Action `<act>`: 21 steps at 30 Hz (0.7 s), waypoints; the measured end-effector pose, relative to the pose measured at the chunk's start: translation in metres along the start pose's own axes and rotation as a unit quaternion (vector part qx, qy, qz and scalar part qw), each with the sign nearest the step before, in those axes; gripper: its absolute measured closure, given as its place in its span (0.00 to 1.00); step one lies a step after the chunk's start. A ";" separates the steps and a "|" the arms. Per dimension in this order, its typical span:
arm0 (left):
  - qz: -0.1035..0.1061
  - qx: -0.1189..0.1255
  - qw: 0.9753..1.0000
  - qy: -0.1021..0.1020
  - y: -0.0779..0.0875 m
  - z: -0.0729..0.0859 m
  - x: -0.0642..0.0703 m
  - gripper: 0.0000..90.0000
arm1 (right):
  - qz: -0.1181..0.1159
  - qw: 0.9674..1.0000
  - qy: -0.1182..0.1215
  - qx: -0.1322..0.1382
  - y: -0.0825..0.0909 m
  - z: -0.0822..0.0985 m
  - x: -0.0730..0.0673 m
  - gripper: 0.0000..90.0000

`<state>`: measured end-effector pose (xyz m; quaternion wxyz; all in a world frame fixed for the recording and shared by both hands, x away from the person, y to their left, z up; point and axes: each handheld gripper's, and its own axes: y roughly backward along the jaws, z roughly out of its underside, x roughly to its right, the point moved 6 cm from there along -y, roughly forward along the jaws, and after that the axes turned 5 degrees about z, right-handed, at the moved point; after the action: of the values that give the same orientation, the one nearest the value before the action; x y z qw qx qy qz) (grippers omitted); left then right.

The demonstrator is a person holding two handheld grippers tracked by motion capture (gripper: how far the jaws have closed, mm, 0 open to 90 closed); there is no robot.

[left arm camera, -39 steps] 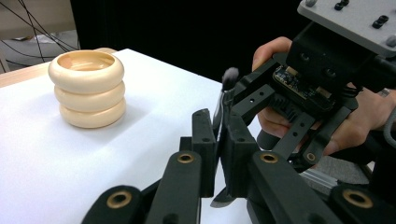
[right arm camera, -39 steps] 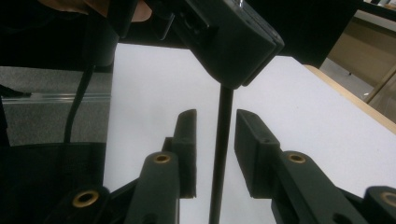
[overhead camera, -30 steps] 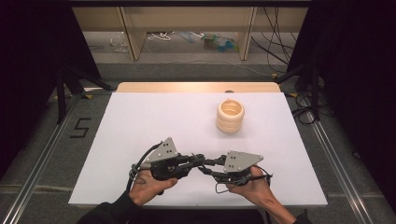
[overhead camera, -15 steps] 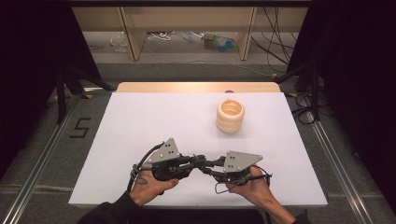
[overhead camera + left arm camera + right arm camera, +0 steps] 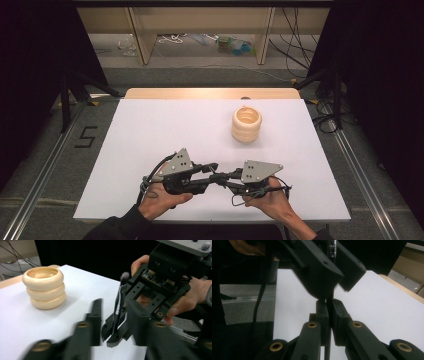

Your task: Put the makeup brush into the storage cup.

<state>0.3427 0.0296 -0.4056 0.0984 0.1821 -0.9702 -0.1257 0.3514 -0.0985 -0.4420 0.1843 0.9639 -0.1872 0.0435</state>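
Pinching thin brush upright, right tool clamps its handle low over tabletop near front edge. Left tool straddles brush, jaws just opened, spread wider than a second ago, pads clear. Ring stack well apart, unmoved.

Black tongs with grey three-cornered plates (brass-coloured pivot screws), trailing black cables, dark sleeves.

Bright, even light on the white table, dark surroundings, motion-blurred near tongs, soft shadows
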 end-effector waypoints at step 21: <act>-0.082 0.029 0.996 0.007 0.049 0.015 -0.021 0.36 | 0.075 0.996 -0.058 0.002 0.023 0.013 0.044 0.95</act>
<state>0.3419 0.0851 -0.4092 0.0890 0.2649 -0.9545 -0.1043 0.3838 -0.1388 -0.4397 0.1670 0.9485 -0.2692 0.0021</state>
